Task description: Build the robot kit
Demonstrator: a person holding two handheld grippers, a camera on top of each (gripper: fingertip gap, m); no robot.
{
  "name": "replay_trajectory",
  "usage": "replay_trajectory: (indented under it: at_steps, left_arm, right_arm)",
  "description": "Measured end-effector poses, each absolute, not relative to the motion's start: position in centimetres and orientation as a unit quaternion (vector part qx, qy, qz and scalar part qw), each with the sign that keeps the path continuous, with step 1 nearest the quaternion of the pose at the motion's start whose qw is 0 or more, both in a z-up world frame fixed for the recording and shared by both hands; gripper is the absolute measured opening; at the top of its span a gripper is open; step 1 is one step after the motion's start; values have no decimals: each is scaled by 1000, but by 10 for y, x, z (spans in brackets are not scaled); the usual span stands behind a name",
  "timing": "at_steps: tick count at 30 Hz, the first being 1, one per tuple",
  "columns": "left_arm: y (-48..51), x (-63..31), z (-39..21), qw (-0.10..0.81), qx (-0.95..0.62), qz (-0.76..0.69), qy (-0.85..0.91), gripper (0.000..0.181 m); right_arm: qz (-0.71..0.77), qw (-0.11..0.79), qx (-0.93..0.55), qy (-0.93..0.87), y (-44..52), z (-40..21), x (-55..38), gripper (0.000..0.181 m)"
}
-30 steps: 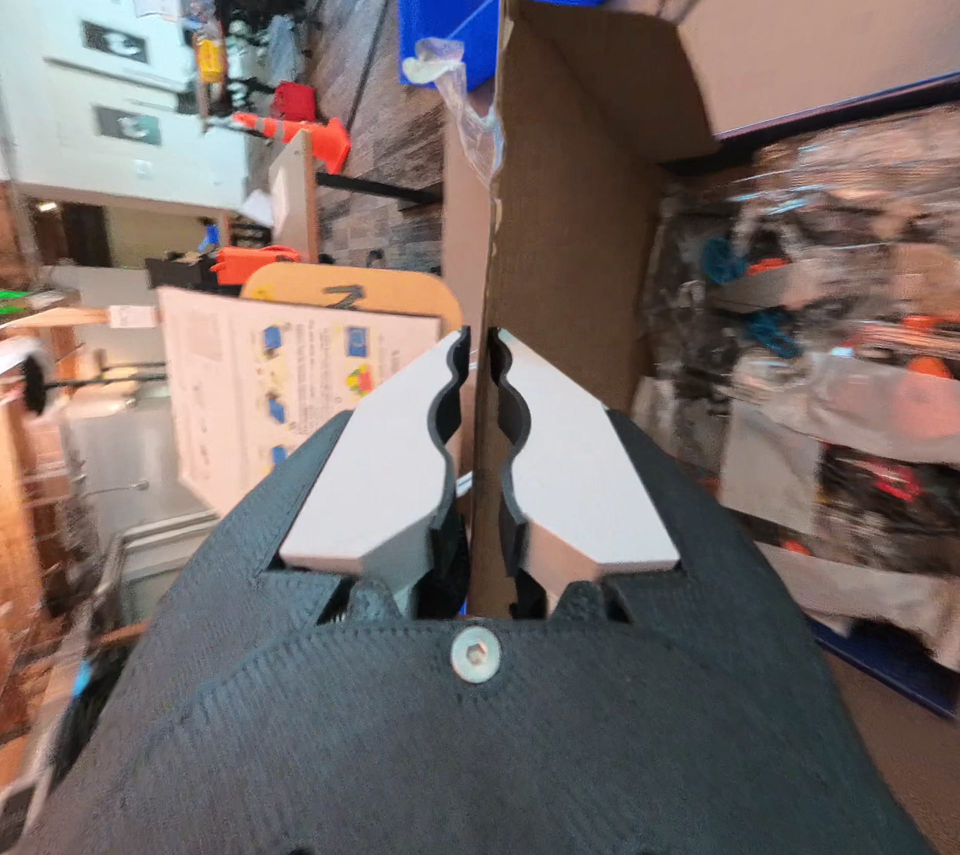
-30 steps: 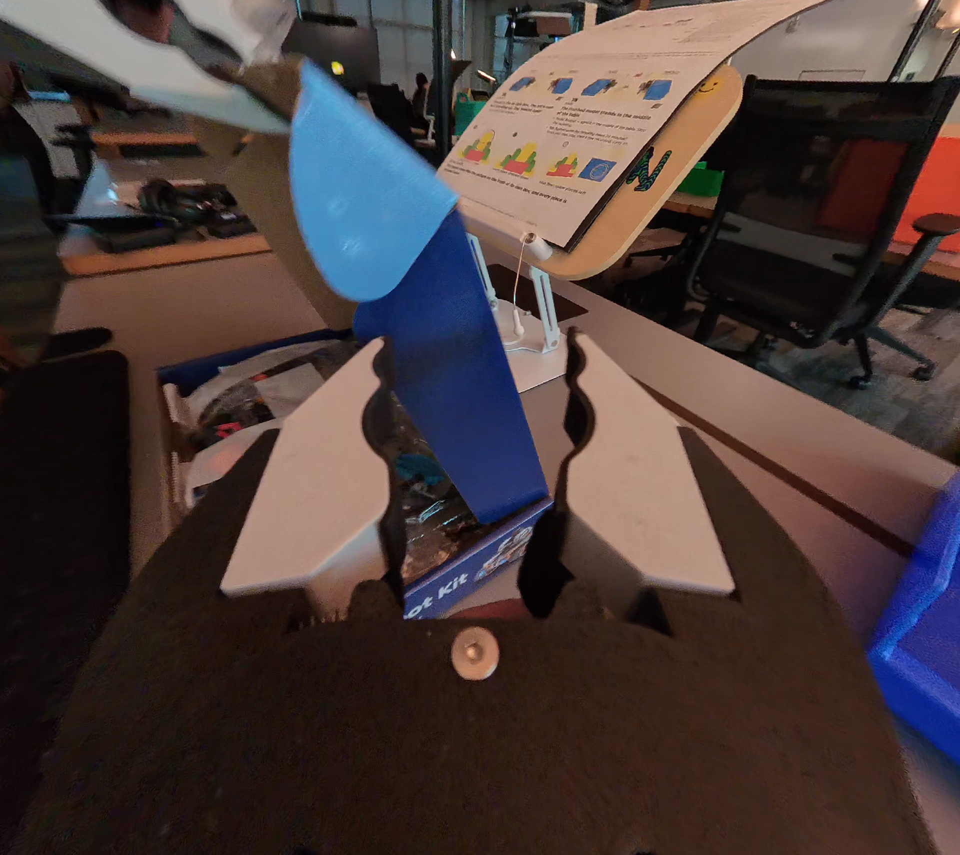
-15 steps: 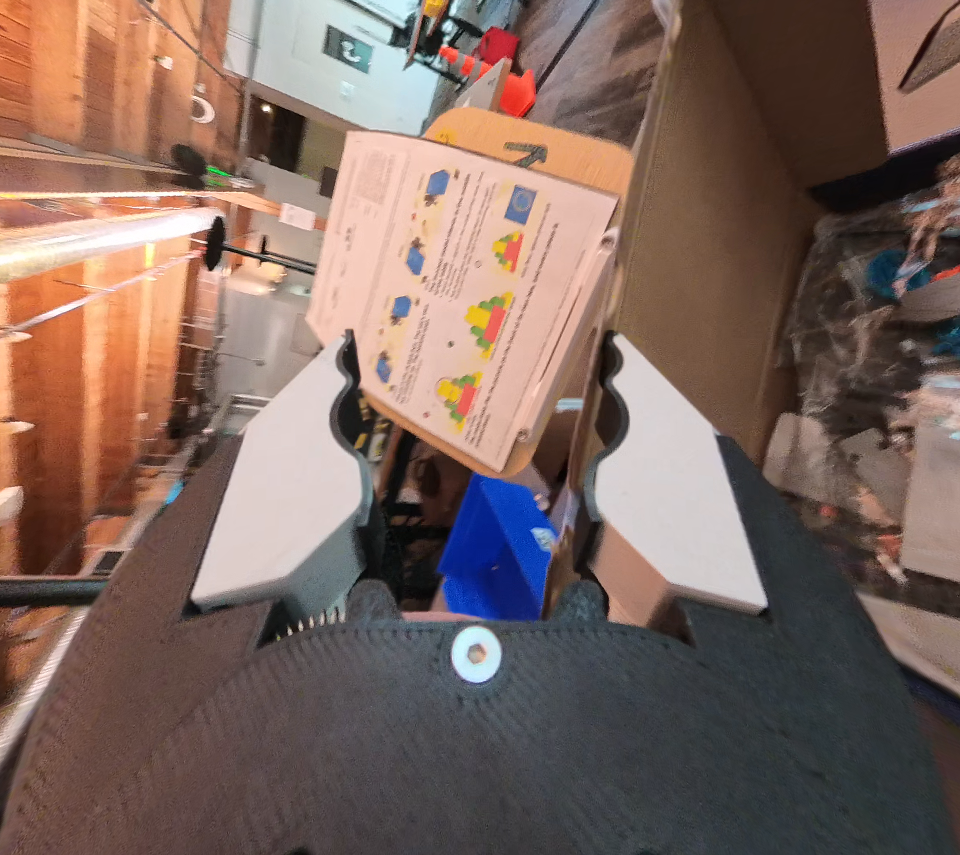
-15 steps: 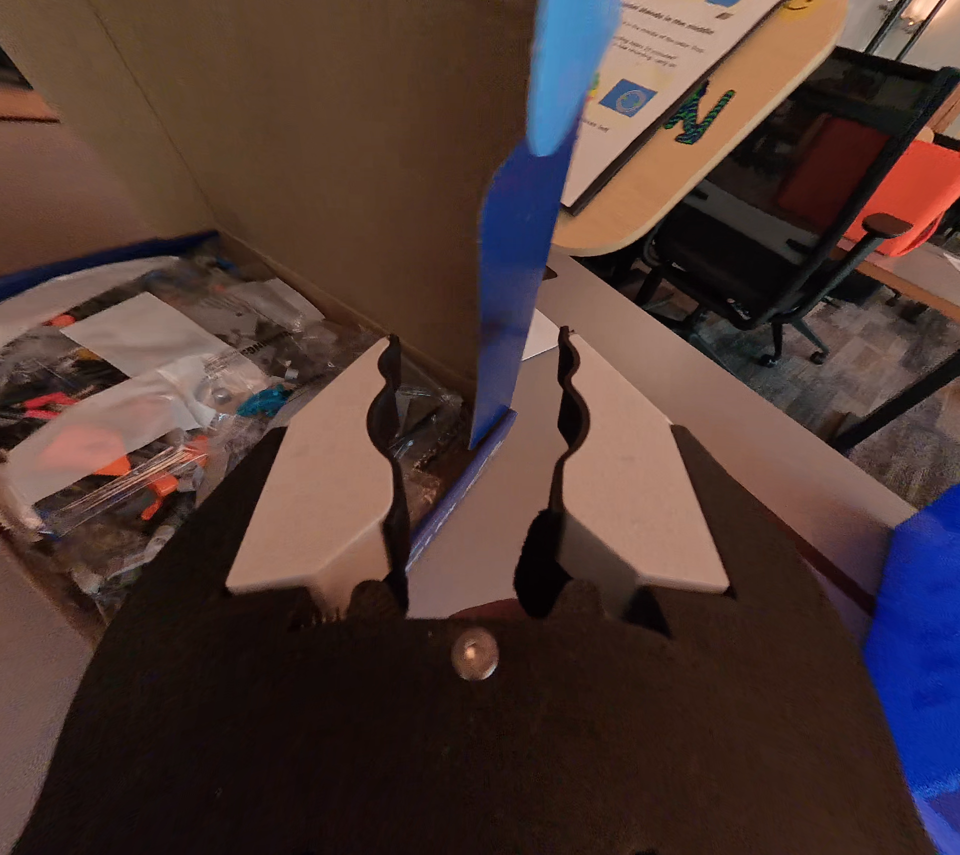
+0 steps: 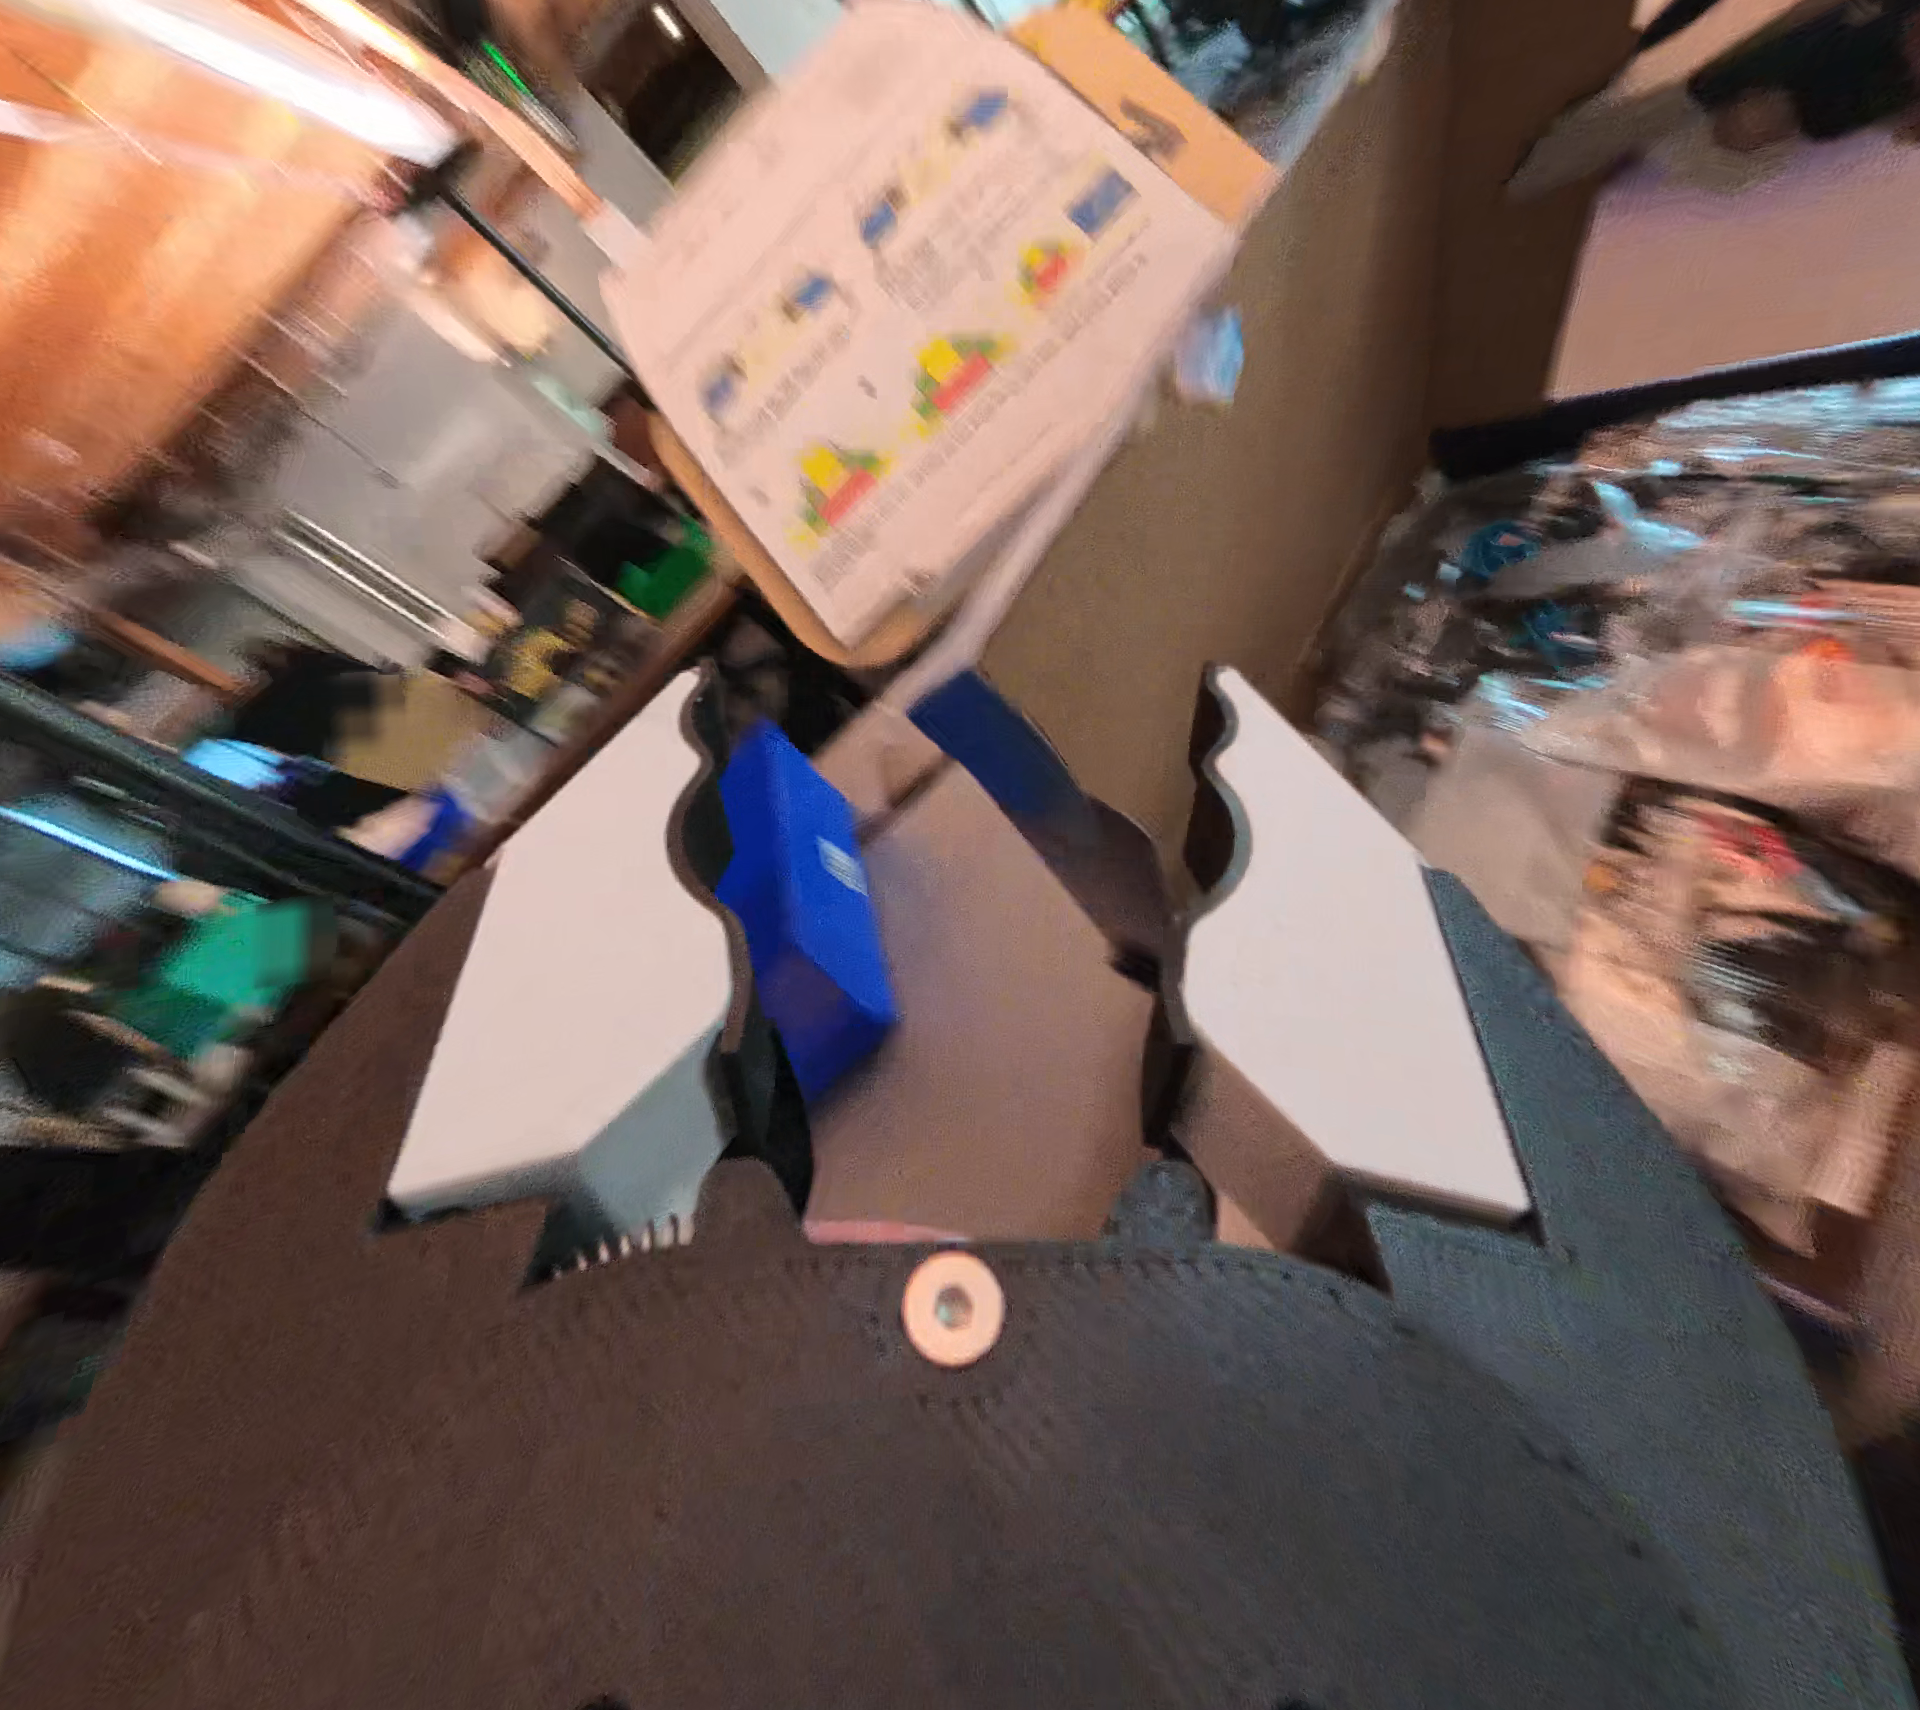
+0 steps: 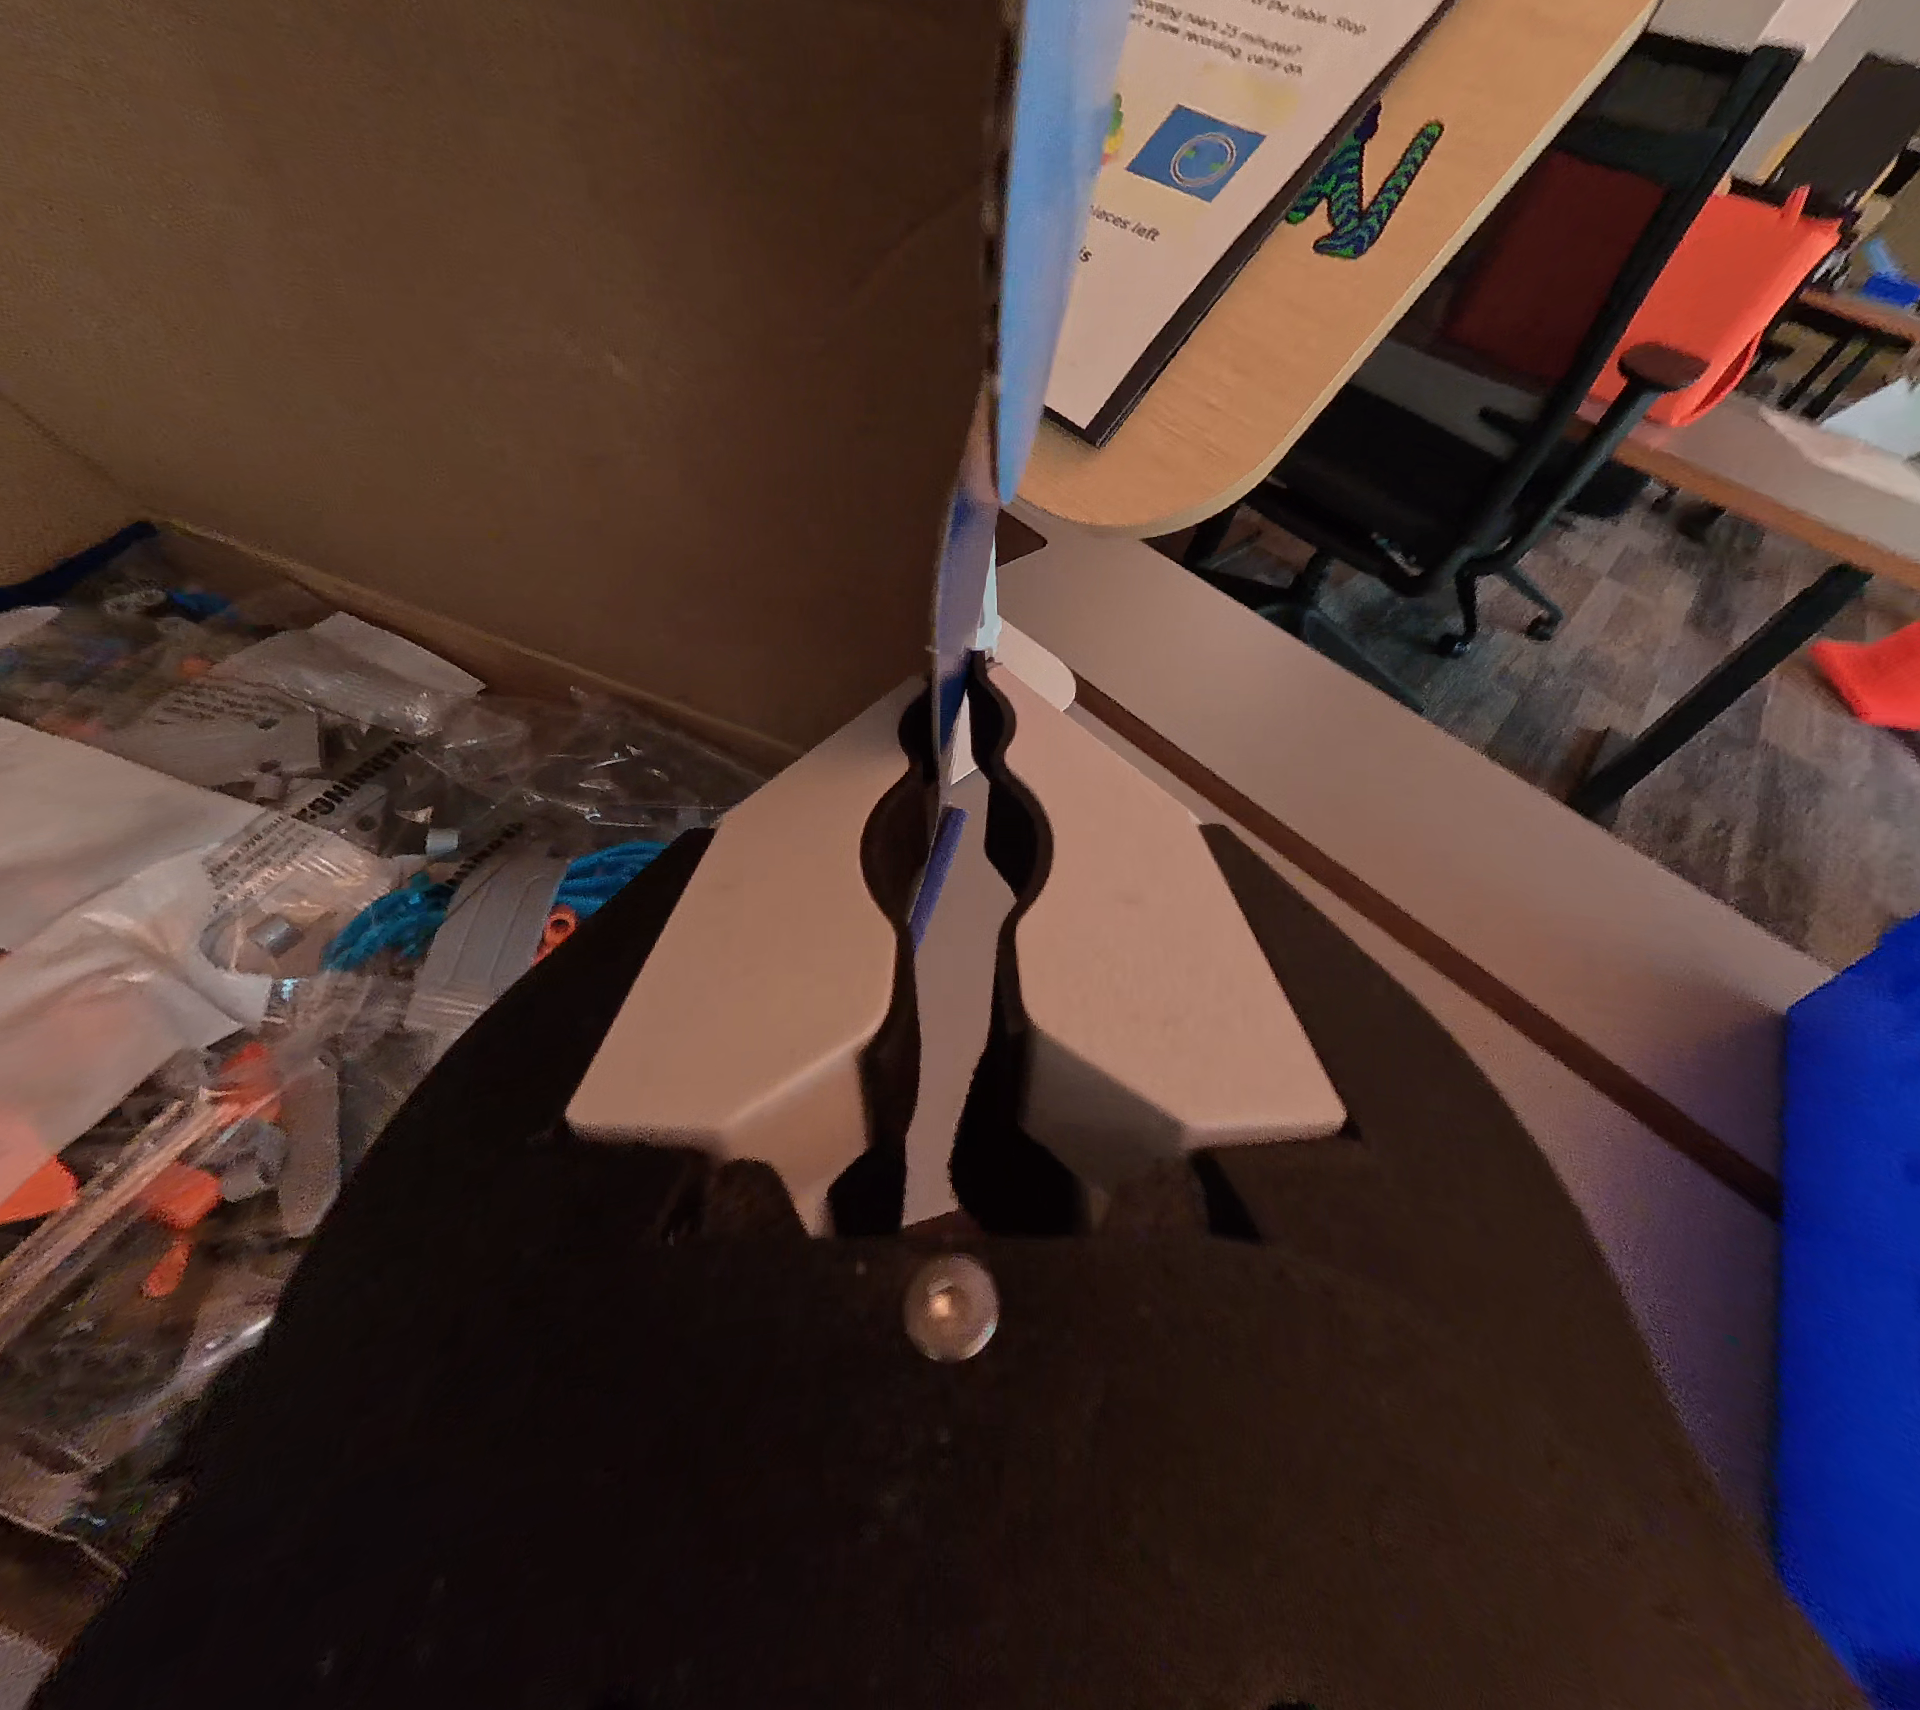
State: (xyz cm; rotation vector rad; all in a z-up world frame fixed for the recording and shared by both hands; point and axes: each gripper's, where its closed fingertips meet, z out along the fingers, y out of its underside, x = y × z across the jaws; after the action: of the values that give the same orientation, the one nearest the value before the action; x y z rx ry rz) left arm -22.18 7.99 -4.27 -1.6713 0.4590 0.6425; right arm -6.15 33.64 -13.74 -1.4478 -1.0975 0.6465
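Checking the right wrist view first: found the right tongs (image 6: 948, 704) drawn narrow, tips pinched on the lower edge of the blue side flap (image 6: 1049, 154). Noted the flap upright, joined to the raised cardboard lid (image 6: 520, 206). Recorded the open box below and to the left, packed with clear bags of parts (image 6: 260, 881), resting on the tabletop (image 6: 1351, 808). Spotted a blue bin (image 6: 1860, 1297) at the right edge and a tilted wooden board with a printed sheet (image 6: 1247, 50) just behind the flap.

Turned to the left wrist view, heavily motion-blurred. Found the left tongs (image 5: 956, 694) spread wide, gripping nothing. Saw the lid's brown face just beside the right-hand finger and a dark strip of box edge crossing the gap; could not tell whether touching.

Risks, judged only:
- Held the flap by a thin edge near the fold; could slip out or crease under a sideways pull.
- Left the lid unsupported on the other side; could swing down onto the bags.
- Kept the board close behind; could be knocked by the flap.
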Motion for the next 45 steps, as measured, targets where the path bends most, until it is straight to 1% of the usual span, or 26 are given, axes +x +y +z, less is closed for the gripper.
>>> replay_trajectory:
  at_steps: [1,2,4,6,7,8,9,11,13,16,20,26,29,32,36,38,41,43,45]
  left_arm:
    - [80,-222,-60,599,-742,235,186,89]
    - [83,-222,-76,595,-754,210,182,88]
    - [96,-228,-106,564,-775,214,188,87]
    - [112,-235,-117,562,-772,233,185,78]
    - [118,-245,-114,561,-763,265,179,71]
    - [122,-257,-108,558,-756,293,176,53]
    - [125,-263,-104,555,-763,283,174,45]
    - [132,-271,-100,549,-787,232,161,41]
    - [140,-284,-96,534,-788,252,171,28]
    - [153,-297,-93,520,-795,260,175,19]
    - [173,-318,-89,525,-817,190,142,8]
    - [207,-351,-89,489,-851,145,125,5]
    - [221,-361,-90,470,-866,117,124,5]
    - [233,-368,-92,454,-877,96,122,5]
    - [244,-372,-94,439,-884,89,130,7]
    - [244,-367,-97,441,-881,86,147,11]
    - [239,-358,-122,430,-882,75,178,32]
    - [238,-355,-141,427,-883,61,183,43]
    - [242,-353,-155,439,-879,47,178,45]
  right_arm:
    - [281,564,-623,-463,336,-137,-62,1]
    - [280,560,-629,-462,337,-136,-62,1]
    - [262,555,-637,-466,337,-136,-64,1]
    - [254,549,-646,-466,336,-135,-66,1]
    - [248,546,-650,-466,336,-135,-66,1]
    - [246,544,-652,-467,336,-135,-66,1]
    - [247,540,-654,-468,335,-135,-66,1]
    - [241,536,-654,-476,334,-132,-65,2]
    - [228,531,-657,-484,334,-129,-64,3]
    - [210,513,-664,-501,337,-127,-63,4]
    - [201,477,-675,-526,340,-126,-65,4]
    - [211,425,-685,-553,348,-123,-75,3]
    - [254,404,-698,-533,358,-122,-80,1]
    - [248,407,-702,-530,369,-122,-87,1]
    - [216,442,-689,-533,380,-126,-97,4]
    - [225,451,-677,-537,377,-135,-102,16]
    - [251,450,-679,-522,377,-157,-100,36]
    - [289,447,-679,-506,375,-170,-99,38]
    - [293,444,-676,-509,375,-186,-100,38]
